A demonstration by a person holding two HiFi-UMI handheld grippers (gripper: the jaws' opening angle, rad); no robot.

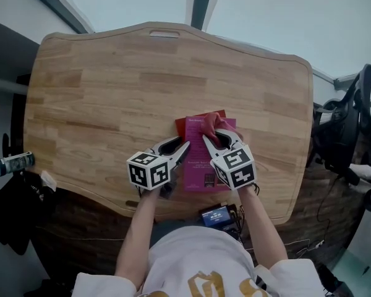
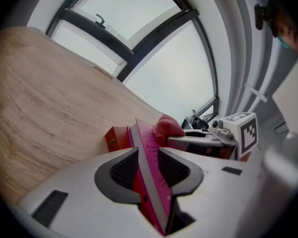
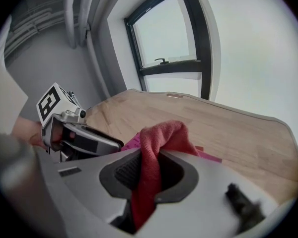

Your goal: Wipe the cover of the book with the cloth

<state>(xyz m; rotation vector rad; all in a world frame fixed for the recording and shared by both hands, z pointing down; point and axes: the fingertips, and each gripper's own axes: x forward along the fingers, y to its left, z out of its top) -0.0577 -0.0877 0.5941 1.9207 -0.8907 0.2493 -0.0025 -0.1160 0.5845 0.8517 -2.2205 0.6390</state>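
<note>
A magenta book (image 1: pixel 201 166) lies near the front edge of the wooden table (image 1: pixel 111 91), on top of a red book or box (image 1: pixel 188 122). My left gripper (image 1: pixel 182 146) is at the book's left edge. In the left gripper view the book (image 2: pixel 149 152) stands on edge between the jaws, which are shut on it (image 2: pixel 149 167). My right gripper (image 1: pixel 221 138) is at the book's far end, shut on a red cloth (image 1: pixel 210 124). The cloth (image 3: pixel 156 148) bunches up out of the jaws (image 3: pixel 146 175) and hangs over the cover.
A black chair (image 1: pixel 346 135) stands off the table's right side. A small can or bottle (image 1: pixel 12 163) sticks out at the left edge. A dark device with a blue screen (image 1: pixel 215 215) sits at the table's front edge near the person's body.
</note>
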